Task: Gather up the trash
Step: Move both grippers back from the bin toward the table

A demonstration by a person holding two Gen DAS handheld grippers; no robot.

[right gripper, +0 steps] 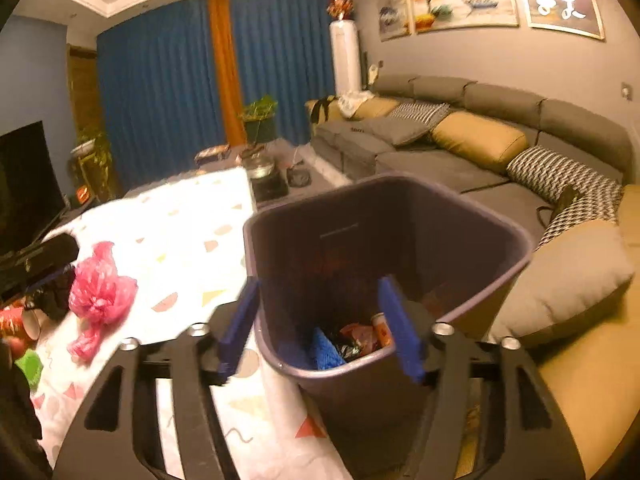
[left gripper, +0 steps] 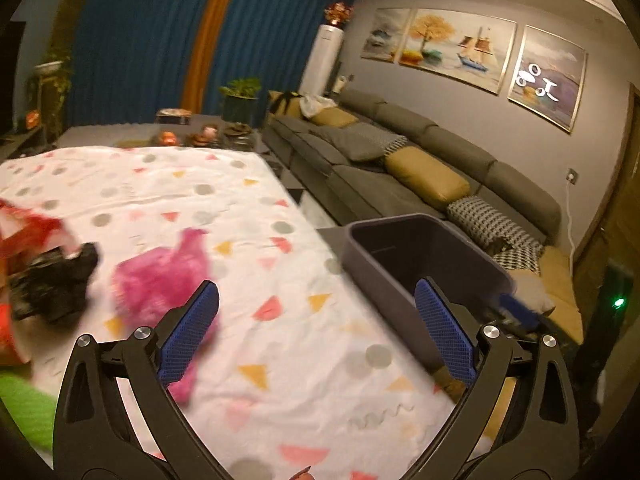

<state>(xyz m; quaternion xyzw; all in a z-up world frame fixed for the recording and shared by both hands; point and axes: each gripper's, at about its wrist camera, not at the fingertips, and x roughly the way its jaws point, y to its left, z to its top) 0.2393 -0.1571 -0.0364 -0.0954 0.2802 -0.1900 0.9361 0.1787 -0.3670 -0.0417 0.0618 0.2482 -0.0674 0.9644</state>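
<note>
Left tool [left gripper: 316,320] is spread wide, nothing between its blue ribbed pads, hanging over the table [left gripper: 304,360] with its soft white cloth dotted in grey circles and pink and yellow triangles. Just past the left pad lies a crumpled pink bag [left gripper: 160,280], thin crinkly plastic, bunched into a lump with a twisted tail; beyond it a black wad [left gripper: 52,284], blurred, and a red and white wrapper [left gripper: 28,228] at the frame's edge, with something bright green [left gripper: 24,404] low in the corner. Over to the right tool [right gripper: 320,324]: its pads stand apart too, empty, straddling the near rim of the bin [right gripper: 500,236], a dark, smooth-walled plastic tub with rounded corners that stands right beside the table's edge. Down in the bin sits the collected trash [right gripper: 360,340]: a blue knobbly piece, shiny red and orange wrappers, something can-shaped, all jumbled at the bottom. From this side the pink bag shows on the cloth well left of the bin, next to the black wad and a red paper cup [right gripper: 18,322] lying on its side, open mouth showing. Behind it all, a long grey sofa [right gripper: 460,160] with mustard cushions and zigzag pillows, and blue pleated curtains [right gripper: 160,80]
</note>
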